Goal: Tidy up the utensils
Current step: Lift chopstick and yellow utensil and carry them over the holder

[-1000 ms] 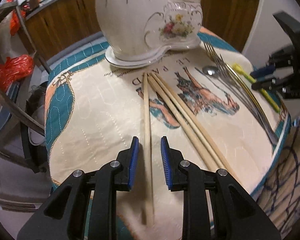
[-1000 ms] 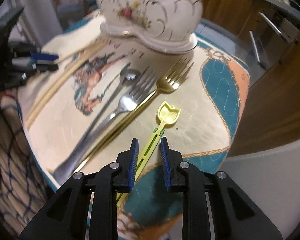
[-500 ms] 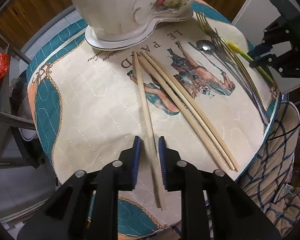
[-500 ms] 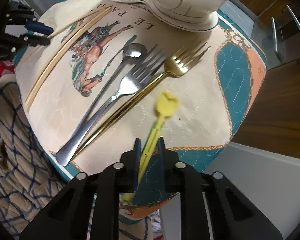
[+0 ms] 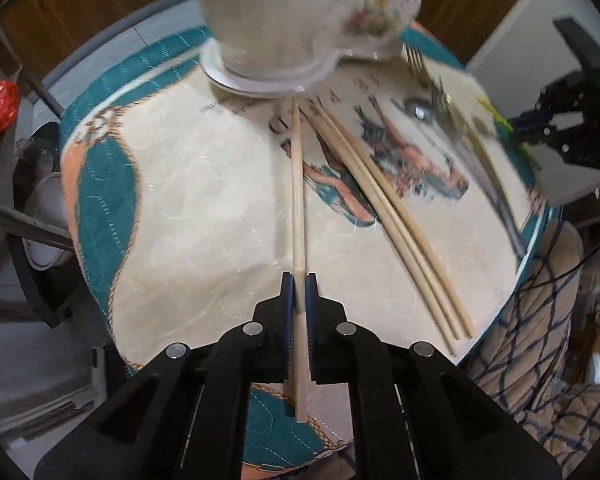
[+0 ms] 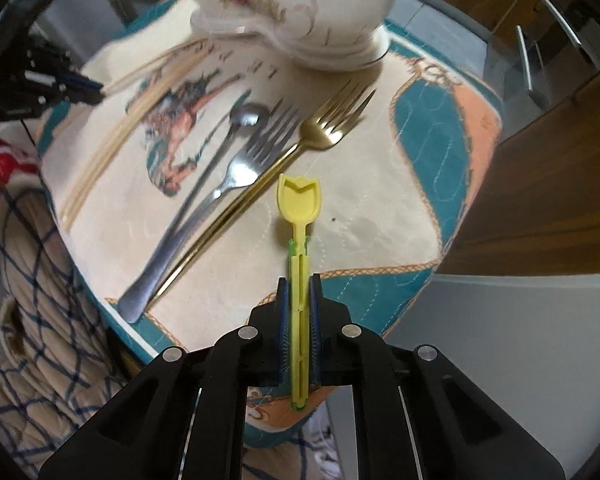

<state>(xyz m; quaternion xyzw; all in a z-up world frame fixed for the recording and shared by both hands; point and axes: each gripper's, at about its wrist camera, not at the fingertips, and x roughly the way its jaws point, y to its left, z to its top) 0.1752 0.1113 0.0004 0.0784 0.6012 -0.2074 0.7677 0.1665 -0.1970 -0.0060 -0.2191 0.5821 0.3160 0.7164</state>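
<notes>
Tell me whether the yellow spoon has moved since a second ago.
Yes. The yellow spoon, clamped in the right tool, swung its bowl away from the gold fork.

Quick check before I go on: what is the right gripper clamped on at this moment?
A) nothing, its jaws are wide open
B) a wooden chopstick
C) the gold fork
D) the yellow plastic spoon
D: in the right wrist view the right gripper has both pads pressed on the handle of the yellow plastic spoon, while the gold fork lies untouched on the mat.
</notes>
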